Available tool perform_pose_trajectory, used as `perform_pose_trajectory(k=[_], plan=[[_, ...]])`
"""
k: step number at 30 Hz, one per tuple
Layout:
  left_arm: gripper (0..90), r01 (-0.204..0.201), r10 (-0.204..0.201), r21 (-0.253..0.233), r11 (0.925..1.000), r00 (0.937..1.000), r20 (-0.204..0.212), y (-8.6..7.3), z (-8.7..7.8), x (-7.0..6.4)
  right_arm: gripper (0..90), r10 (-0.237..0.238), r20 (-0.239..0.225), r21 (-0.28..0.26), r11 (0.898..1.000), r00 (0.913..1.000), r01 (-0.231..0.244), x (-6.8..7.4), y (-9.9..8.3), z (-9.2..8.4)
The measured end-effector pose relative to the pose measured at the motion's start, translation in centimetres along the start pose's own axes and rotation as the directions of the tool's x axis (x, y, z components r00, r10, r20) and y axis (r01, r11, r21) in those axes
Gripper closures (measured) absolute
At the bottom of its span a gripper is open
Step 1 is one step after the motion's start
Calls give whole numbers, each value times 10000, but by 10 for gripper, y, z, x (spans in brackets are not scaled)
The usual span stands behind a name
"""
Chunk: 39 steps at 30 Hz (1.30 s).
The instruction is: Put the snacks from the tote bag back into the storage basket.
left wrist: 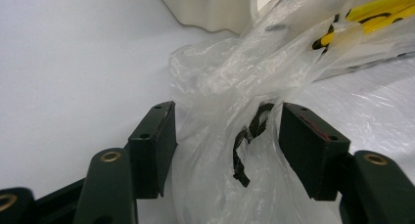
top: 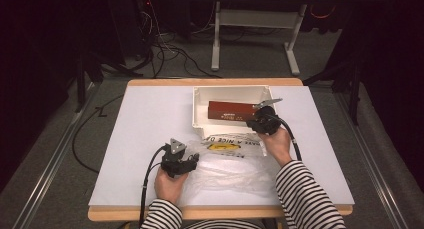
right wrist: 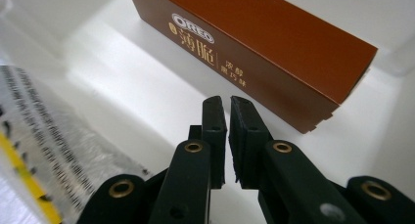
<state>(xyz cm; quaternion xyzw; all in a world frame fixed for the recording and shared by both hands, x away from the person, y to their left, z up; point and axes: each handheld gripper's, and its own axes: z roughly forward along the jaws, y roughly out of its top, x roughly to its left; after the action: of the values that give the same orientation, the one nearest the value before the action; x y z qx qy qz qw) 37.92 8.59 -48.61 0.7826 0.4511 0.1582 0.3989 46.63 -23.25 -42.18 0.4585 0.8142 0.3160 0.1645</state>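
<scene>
We work at a white table (top: 145,119), and at its far side stands a white tray (top: 200,106) with a brown Oreo box (top: 231,110) lying flat inside it, its long side running across the tray. In the right gripper view the box (right wrist: 274,43) rests on the tray floor (right wrist: 147,72), its gold lettering facing up and toward us.

In front of the tray we see a clear plastic bag (top: 225,164) spread over the near half of the table, its yellow and black print just below the tray's front wall.

Our left gripper (top: 181,161) sits at the bag's left edge. In the left gripper view its jaws stand well apart with a bunched fold of the bag (left wrist: 230,131) rising between them; the film lies against the right pad, while the left pad looks clear of it, so we cannot tell whether the bag is truly gripped.

Our right gripper (top: 260,120) hangs over the tray's front right part, just beside the box. Its jaws are nearly together with a thin gap, and nothing is between them (right wrist: 228,136); the box lies just beyond the tips, untouched.
</scene>
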Motion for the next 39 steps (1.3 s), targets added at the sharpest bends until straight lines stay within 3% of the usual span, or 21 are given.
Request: perform_pose_trajectory(k=[7,12,20,28,31,35,39], plan=[[392,434,-430,-62,9990,9976,552,0,-1,6,845,-96,-130,-413,9991,9999,90,3,-5,-15],[390,262,-263,19,9997,9982,533,2,0,5,828,-393,-74,-583,9975,9992,388,9,-7,-28],[391,240,-229,-183,9995,9981,568,3,-6,6,804,97,-242,-1059,9943,9997,-122,0,-21,-44],[395,1,17,-342,9994,9986,530,4,-15,5,795,189,-331,-1390,9900,9993,-233,-2,-32,-57],[395,-388,394,-277,9989,9990,233,6,-17,3,780,288,-431,-1463,9886,9987,-348,-5,-35,-60],[397,-579,602,-625,9964,9975,357,10,-23,-2,766,237,-301,-1573,9872,9993,-281,-4,-39,-67],[400,-407,448,-729,9965,9974,561,12,-28,1,762,226,-208,-1664,9857,9995,-258,-4,-49,-71]])
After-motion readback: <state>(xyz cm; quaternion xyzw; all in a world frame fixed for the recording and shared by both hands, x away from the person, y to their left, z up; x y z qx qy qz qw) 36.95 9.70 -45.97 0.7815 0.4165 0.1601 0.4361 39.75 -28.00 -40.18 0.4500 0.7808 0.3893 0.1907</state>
